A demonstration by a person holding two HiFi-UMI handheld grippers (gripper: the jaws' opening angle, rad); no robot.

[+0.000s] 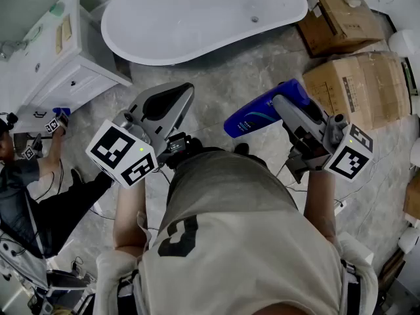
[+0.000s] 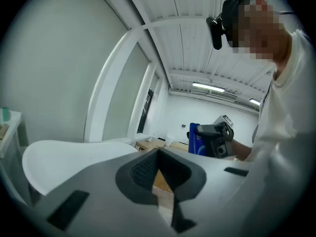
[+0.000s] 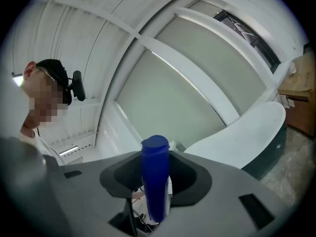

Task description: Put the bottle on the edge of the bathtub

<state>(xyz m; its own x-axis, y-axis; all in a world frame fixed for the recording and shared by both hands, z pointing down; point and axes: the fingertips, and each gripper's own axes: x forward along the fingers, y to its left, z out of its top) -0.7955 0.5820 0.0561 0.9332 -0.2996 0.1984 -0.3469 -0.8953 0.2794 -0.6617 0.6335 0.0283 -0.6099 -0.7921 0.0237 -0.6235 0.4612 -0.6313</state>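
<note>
A blue bottle (image 1: 259,117) lies roughly level in my right gripper (image 1: 289,100), which is shut on its body. In the right gripper view the bottle (image 3: 155,157) stands up between the jaws, cap end pointing away. My left gripper (image 1: 180,94) is held in front of my chest at the left, shut with nothing in it. The left gripper view shows its jaws (image 2: 160,177) together and the bottle (image 2: 197,138) off to the right. The white bathtub (image 1: 197,18) stands ahead on the grey floor, beyond both grippers, and appears in both gripper views (image 2: 64,154) (image 3: 247,132).
Two cardboard boxes (image 1: 338,18) (image 1: 361,84) sit right of the tub. A white cabinet (image 1: 52,64) stands to its left. Another person (image 1: 20,176) crouches at the far left with cables on the floor.
</note>
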